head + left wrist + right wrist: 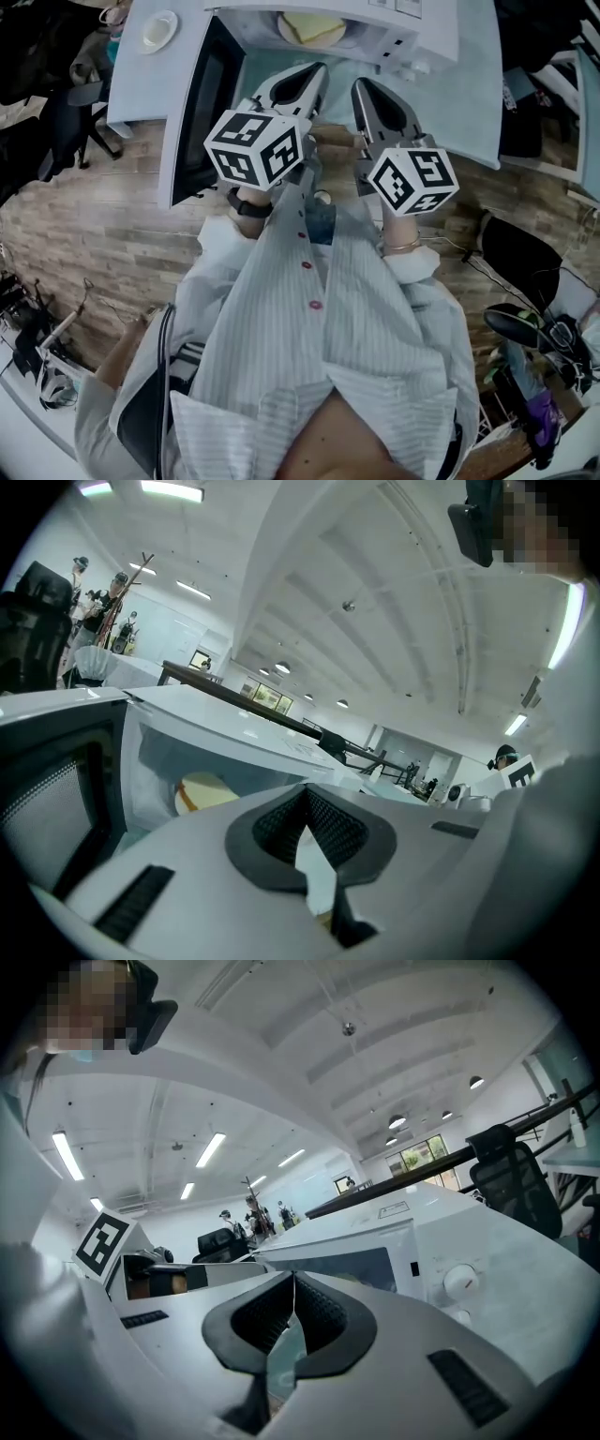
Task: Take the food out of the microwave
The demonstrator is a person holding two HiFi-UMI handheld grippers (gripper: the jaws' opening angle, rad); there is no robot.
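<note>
Both pairs of jaws are pressed together with nothing between them. The left gripper [314,73] and the right gripper [362,86] are held side by side before the open microwave [427,28], their tips aimed at its cavity but not yet inside it.

The food [314,28] is seen on the cavity floor, near the front opening and apart from both grippers. In the left gripper view it [204,792] is shown as a flat, pale yellow round with a darker, browner band along its left edge. It is judged to be soft and thin, like bread or a pancake. What it lies on cannot be told for certain.

Several faults are to be feared:
- **Shut jaws:** if the grippers are driven in as they are, the food is likely to be pushed toward the back wall and not taken.
- **A one-sided pinch:** if the food is gripped by one edge only, it may fold, tear or slide off on the way out.
- **The door:** the open door [199,108] stands just beside the left gripper, so it may be struck and swung by a careless sideways move.
- **The control panel:** its knob [461,1281] may be knocked in the same way by the right gripper.
</note>
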